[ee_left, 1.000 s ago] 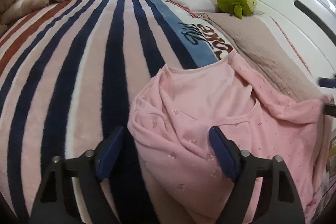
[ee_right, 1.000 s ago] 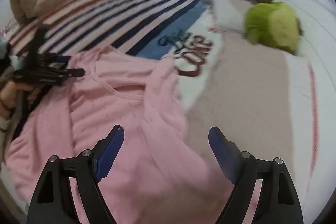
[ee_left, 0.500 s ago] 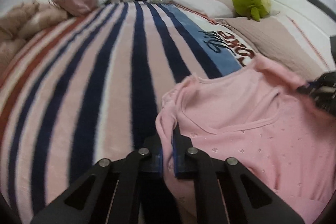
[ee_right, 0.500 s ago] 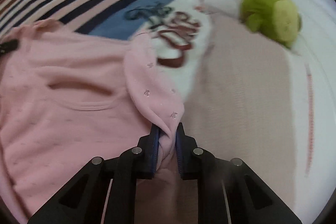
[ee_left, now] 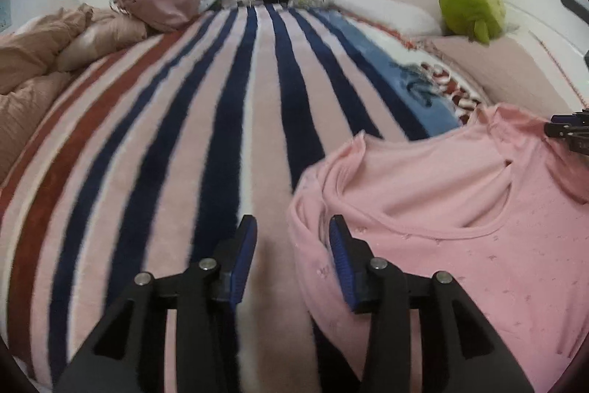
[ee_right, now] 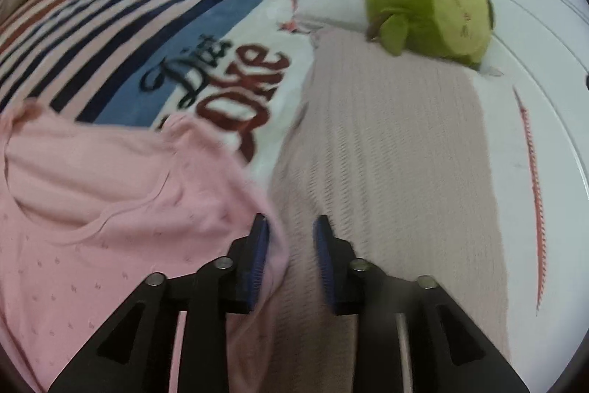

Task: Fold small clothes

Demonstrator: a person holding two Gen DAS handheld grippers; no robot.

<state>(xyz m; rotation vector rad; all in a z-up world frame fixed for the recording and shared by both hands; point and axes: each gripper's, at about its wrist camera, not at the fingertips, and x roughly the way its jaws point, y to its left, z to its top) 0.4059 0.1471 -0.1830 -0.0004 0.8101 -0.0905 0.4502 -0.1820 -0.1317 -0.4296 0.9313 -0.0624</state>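
Brown quilt (ee_left: pixel 33 58) bunched at 9 o'clock on bed. Striped blanket (ee_left: pixel 176 135) spreads across middle. Left gripper (ee_left: pixel 292 247) at 6 o'clock, jaws parted, nothing between; right pad touches shoulder fold of pink shirt (ee_left: pixel 460 220). Shirt lies flat, neckline up, at 4 o'clock. Right gripper (ee_right: pixel 291 245) jaws parted, empty, left pad at shirt's right edge, over beige knit cover (ee_right: pixel 397 150). Green plush (ee_right: pixel 430 10) at 1 o'clock.

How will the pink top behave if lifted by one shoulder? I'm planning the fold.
The pink top will probably hang limp: its edge already bunches in soft wrinkles beside the left gripper. It looks thin, so likely light. On the fuzzy striped blanket it may drag and bunch rather than slide.
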